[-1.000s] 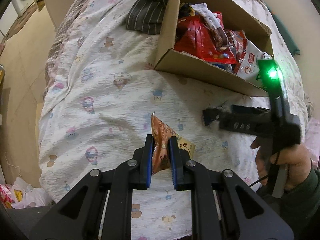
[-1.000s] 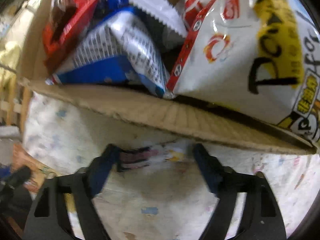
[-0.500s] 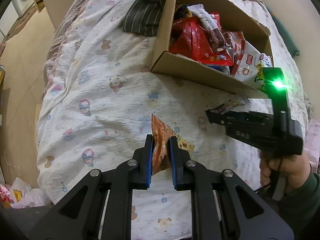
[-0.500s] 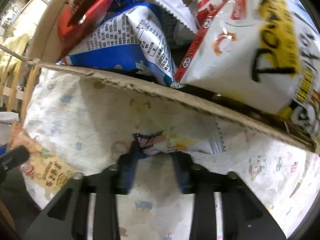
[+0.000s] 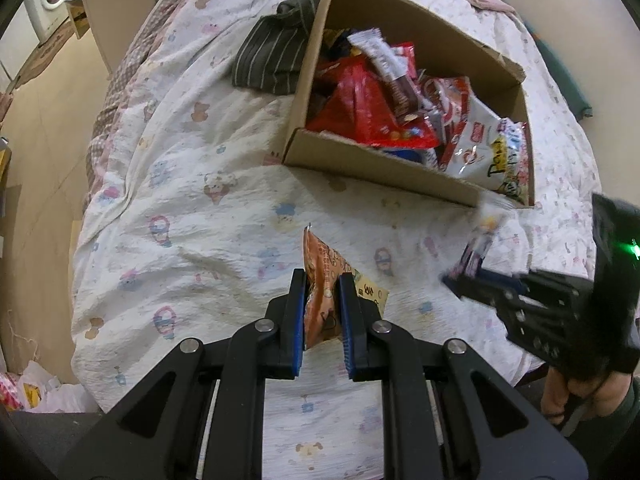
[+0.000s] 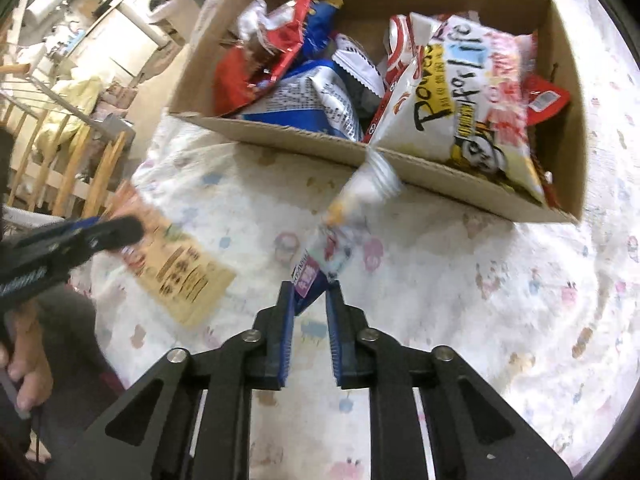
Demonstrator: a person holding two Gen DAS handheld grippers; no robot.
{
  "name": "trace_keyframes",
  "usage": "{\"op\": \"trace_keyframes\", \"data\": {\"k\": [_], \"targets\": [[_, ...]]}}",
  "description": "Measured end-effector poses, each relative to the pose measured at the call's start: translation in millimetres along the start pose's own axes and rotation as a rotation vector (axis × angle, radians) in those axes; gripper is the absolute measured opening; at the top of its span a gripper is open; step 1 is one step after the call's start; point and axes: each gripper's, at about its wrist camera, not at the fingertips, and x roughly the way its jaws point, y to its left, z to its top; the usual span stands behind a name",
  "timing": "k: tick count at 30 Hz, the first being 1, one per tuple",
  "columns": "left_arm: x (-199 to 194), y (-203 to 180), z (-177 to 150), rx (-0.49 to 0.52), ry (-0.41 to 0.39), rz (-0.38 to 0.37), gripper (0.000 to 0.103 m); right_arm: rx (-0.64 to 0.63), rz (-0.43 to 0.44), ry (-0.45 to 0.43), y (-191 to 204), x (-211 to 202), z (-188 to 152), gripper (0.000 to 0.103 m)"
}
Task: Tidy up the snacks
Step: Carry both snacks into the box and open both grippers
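My left gripper is shut on an orange snack packet and holds it just above the bed sheet. It also shows at the left in the right wrist view. My right gripper is shut on a white and purple snack packet, lifted off the sheet, its far end near the box's front wall. That packet also shows in the left wrist view. A cardboard box full of snack bags stands beyond both grippers, also seen in the right wrist view.
A patterned white sheet covers the bed. Dark striped cloth lies left of the box. A white popcorn bag leans on the box's front wall. The bed edge and floor are to the left.
My right gripper closed on the white and purple packet by the box wall, then pulled back and lifted it. My left gripper kept its hold on the orange packet.
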Motion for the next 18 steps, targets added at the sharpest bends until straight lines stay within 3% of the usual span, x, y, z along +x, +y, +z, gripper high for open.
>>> {"op": "trace_keyframes", "data": {"k": [9, 18], "targets": [[-40.8, -21.2, 13.8, 0.019, -0.139, -0.046, 0.012, 0.0, 0.034, -0.143, -1.8, -55.7, -17.3, 0.014], [-83.5, -49.7, 68.5, 0.08, -0.292, -0.062, 0.012, 0.086, -0.056, -0.308, -41.6, -102.7, 22.0, 0.014]]}}
